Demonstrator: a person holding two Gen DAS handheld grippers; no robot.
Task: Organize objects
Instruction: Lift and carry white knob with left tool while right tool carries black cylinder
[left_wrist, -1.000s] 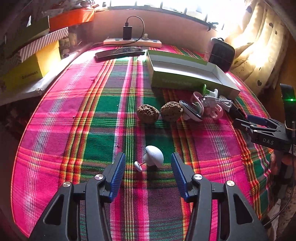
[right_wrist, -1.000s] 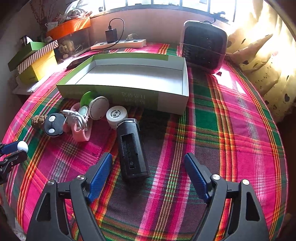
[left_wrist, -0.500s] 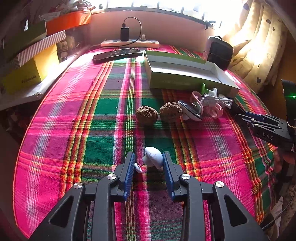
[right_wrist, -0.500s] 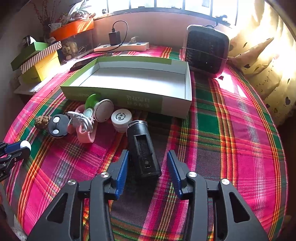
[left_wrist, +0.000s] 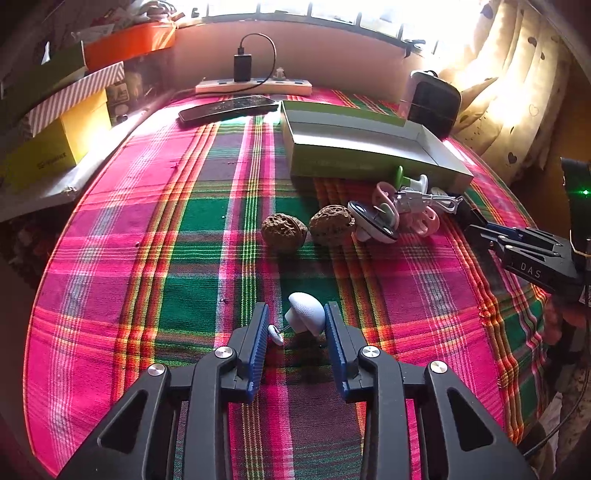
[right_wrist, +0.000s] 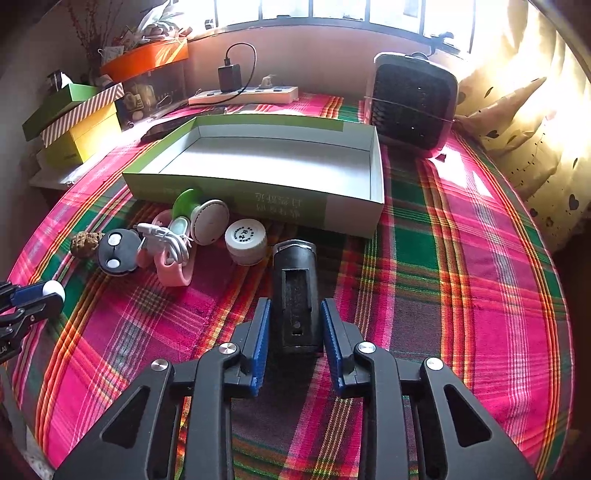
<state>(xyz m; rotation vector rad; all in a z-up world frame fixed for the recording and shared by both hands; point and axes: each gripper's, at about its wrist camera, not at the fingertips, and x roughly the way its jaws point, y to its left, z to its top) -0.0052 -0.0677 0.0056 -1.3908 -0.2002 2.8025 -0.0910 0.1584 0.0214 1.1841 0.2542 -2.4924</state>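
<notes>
Left gripper: its blue pads are pinching the white mushroom-shaped piece, one pad touching the cap, the other meeting the small stem end; it is sitting low over the plaid tabletop, angling steeply downward.
Right gripper: its pads are closing against both long sides of the black oblong device, which is lying flat on the cloth and pointing toward the box.
Jaw motion: both grippers' jaws have just been narrowing, each with its object between the pads.
Step in hand: both grasps are being secured, judging by the contact; neither object looks lifted yet.
Box: the shallow green-and-white box is sitting open and empty beyond the black device, probably serving as the collecting spot.
Waiting items: two walnuts, a black round piece, pink rings with a white cable, a white disc on a green base and a small white jar are lying clustered just in front of the box.
Next move: each gripper is likely needing a straight lift, then a carry over the near wall of the box; the right has the shorter path.
Risk: the mushroom piece is being held off-centre and may be twisting loose.
</notes>
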